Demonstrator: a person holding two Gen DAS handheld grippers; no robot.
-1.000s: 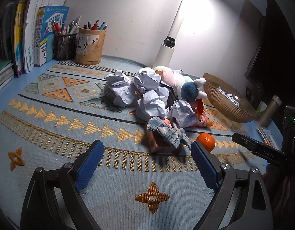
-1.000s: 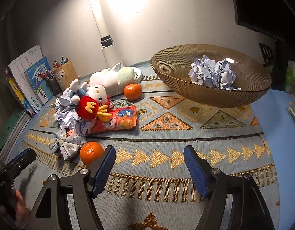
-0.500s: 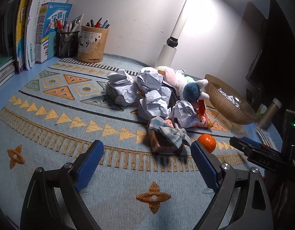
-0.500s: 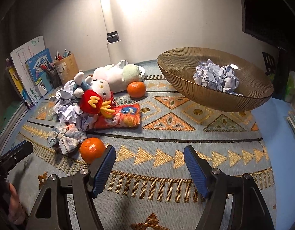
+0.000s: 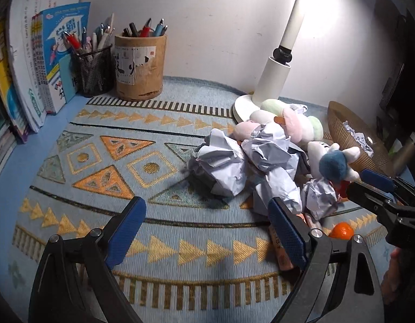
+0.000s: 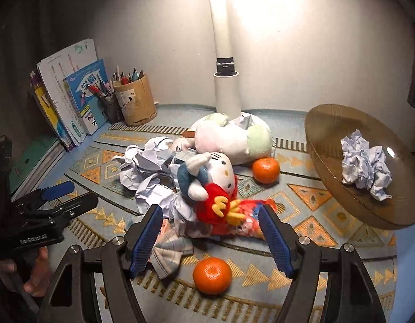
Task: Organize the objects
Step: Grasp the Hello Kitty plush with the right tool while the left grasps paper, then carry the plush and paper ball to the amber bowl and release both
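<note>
- Now both grippers sit nearer the clutter than a second ago: the pile fills more of each wrist view and the pen cups loom larger on the left side.
- Left gripper (image 5: 207, 226): jaws wide apart, nothing between the blue pads; only patterned blue woven mat (image 5: 105, 161) under them. Its right pad is just beside the heap of crumpled white paper balls (image 5: 229, 167).
- Right gripper (image 6: 211, 238): jaws moderately spread, empty. The white cat plush with red bib (image 6: 212, 180) and the colourful snack packet (image 6: 247, 215) lie just ahead of the gap; a small orange tangerine (image 6: 212, 276) lies below it on the mat.
- Judgement: both hands are lining up a pick from the pile; nothing lifted yet, sorting is barely started.
- Brown ribbed bowl (image 6: 325, 134) on the right holds crumpled paper already, so loose paper likely goes there.
- Second tangerine (image 6: 266, 169) sits beside the pale pink-green plush (image 6: 234, 140), which leans on the white lamp base (image 5: 272, 80).
- Open room: bare mat left of the pile, and between pile and bowl.
- Edges: books (image 5: 45, 62), mesh pen cup (image 5: 93, 72) and bamboo pen holder (image 5: 138, 67) block the back left; wall behind; bowl rim close on the right.
- Grippers are near each other, so watch crossing paths.
</note>
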